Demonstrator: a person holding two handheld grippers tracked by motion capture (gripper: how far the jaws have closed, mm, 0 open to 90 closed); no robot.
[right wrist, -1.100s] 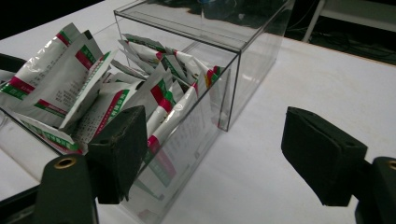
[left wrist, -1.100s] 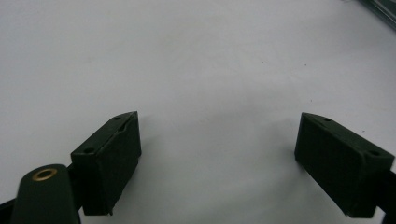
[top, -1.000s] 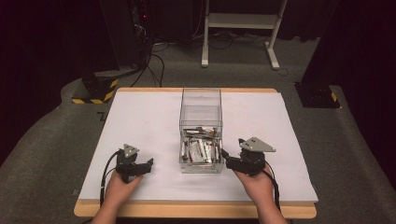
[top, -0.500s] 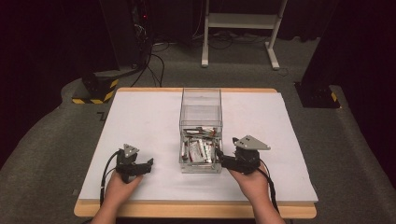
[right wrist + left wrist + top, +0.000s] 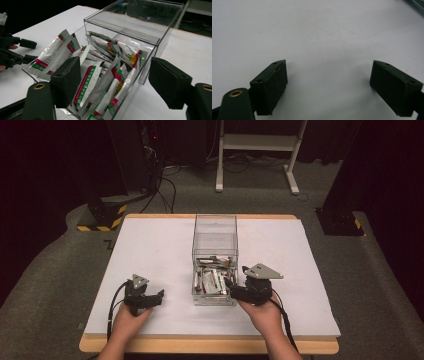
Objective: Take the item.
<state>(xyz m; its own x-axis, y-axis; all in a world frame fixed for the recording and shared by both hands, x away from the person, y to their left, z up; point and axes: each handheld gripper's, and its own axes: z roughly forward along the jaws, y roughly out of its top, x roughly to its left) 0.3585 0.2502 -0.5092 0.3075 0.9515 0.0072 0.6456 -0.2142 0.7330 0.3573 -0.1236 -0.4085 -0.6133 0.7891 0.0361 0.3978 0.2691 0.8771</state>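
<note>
Since a second ago my right tongs (image 5: 231, 289) have slid left to the near right corner of the clear box (image 5: 215, 240) of packets (image 5: 100, 75), jaws apart. My left tongs (image 5: 159, 298) rest open on the white table (image 5: 150, 250).

Left gripper (image 5: 328, 83): my jaws stand wide apart, nothing between them.
Table (image 5: 317, 32): plain white surface beneath my jaws, faint shadows under each.
</note>
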